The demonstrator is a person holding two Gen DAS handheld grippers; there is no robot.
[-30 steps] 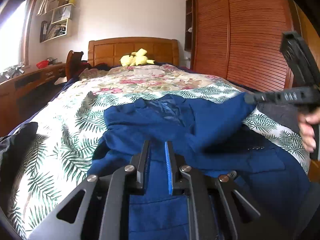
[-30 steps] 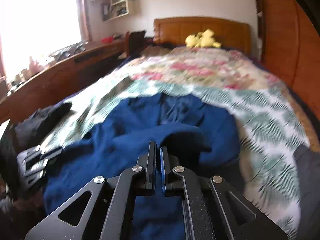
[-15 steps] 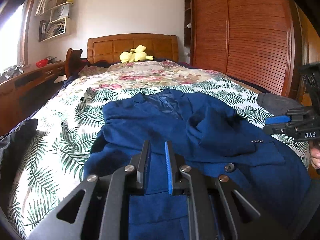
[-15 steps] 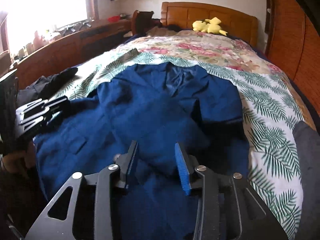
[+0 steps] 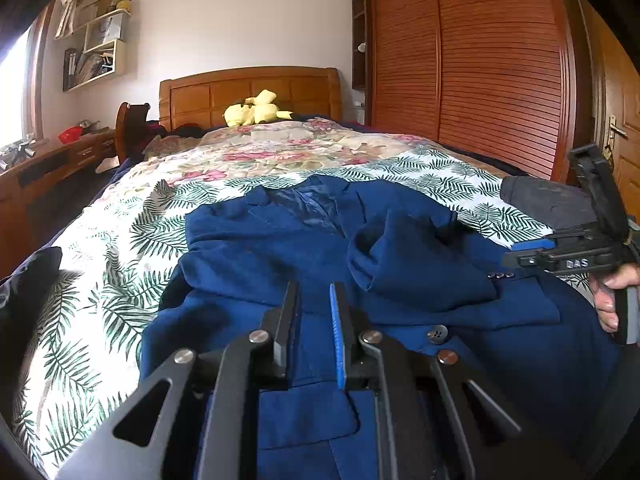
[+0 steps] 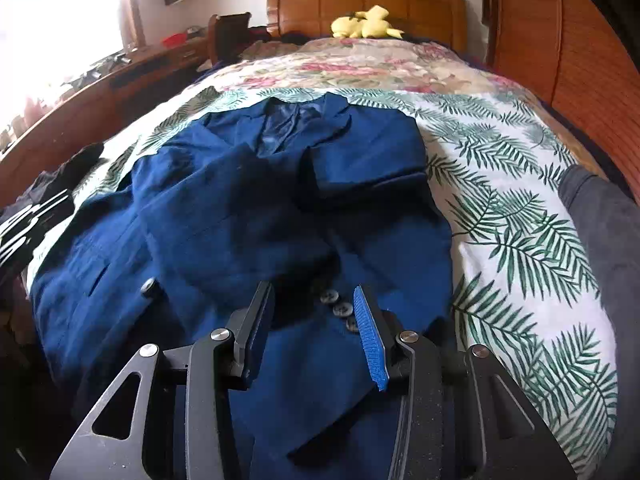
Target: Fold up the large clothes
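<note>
Jacket (image 6: pixel 240 200), dark blue, spread front-up across palm-leaf bedspread (image 5: pixel 120 240), collar toward wooden headboard (image 5: pixel 248 88), hem toward both cameras. Sleeve (image 6: pixel 224 232) laid rumpled over the front, with a row of small cuff buttons (image 6: pixel 340 308) at its near end. Larger front button (image 5: pixel 436 334) showing lower on the jacket, near the hem.

Left gripper (image 5: pixel 313 286) low over the hem end of the jacket, angled gently downward. Jaws drawn near together with only a narrow gap. Blue cloth visible in that gap and beneath the fingers, but no telling whether the pads pinch it or merely hover over it.

Right gripper (image 6: pixel 313 288) pointed more steeply down over the jacket's front, just short of the cuff buttons. Jaws standing well apart, having just been opening. Nothing pressed between the pads; only cloth and buttons seen through the gap, lying below. From the left wrist view, same tool at the far right edge, held in a hand (image 5: pixel 608 300) wrapped round its grip, tips reaching over the jacket's side.

Grey garment (image 5: pixel 540 200) bunched on the bedspread beside the jacket, on the wardrobe (image 5: pixel 480 80) side. Dark garment (image 5: pixel 24 280) heaped at the opposite edge of the bed. Yellow plush toy (image 5: pixel 256 112) resting against the headboard, well apart from the jacket.
</note>
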